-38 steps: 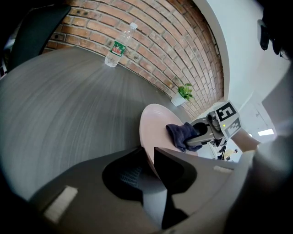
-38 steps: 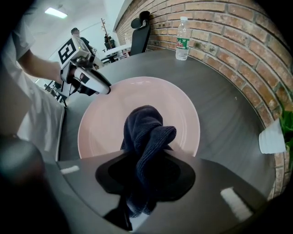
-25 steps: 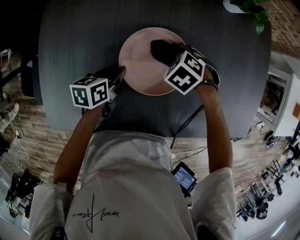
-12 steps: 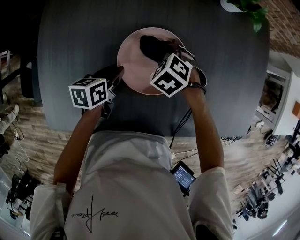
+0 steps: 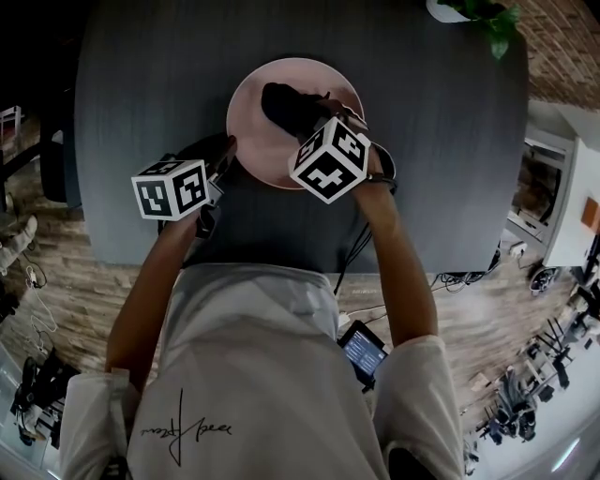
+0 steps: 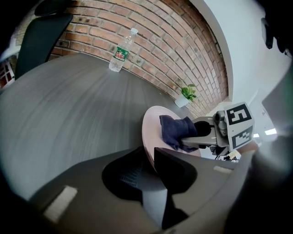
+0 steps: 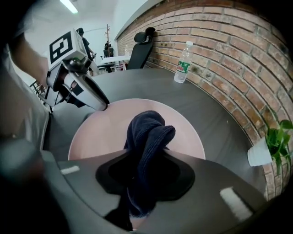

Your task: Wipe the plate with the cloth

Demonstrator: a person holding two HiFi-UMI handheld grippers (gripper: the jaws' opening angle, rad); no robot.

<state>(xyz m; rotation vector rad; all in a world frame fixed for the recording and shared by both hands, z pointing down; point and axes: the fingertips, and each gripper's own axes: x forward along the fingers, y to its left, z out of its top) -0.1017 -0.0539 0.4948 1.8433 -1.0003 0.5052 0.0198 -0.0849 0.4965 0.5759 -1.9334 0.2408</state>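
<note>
A pink plate [image 5: 246,127] lies on the dark round table [image 5: 150,84]. My left gripper [image 5: 228,150] is shut on the plate's near-left rim [image 6: 147,137], which sits between its jaws [image 6: 149,160]. My right gripper [image 5: 302,120] is shut on a bunched dark blue cloth [image 5: 284,106] and points steeply down. The cloth [image 7: 146,132] rests on the plate's face [image 7: 103,132], near its middle. In the left gripper view the cloth [image 6: 175,130] and the right gripper [image 6: 203,135] sit over the plate. The right gripper view shows the left gripper [image 7: 91,96] at the plate's edge.
A water bottle [image 6: 120,50] [image 7: 183,61] stands at the table's far side by the brick wall. A potted plant [image 5: 487,19] [image 7: 268,146] sits near the table's far right edge. An office chair [image 7: 142,45] stands beyond the table. Cables hang at the near edge [image 5: 361,248].
My right gripper has slid the cloth leftwards across the plate, from its right side towards the middle. The left gripper has stayed on the rim.
</note>
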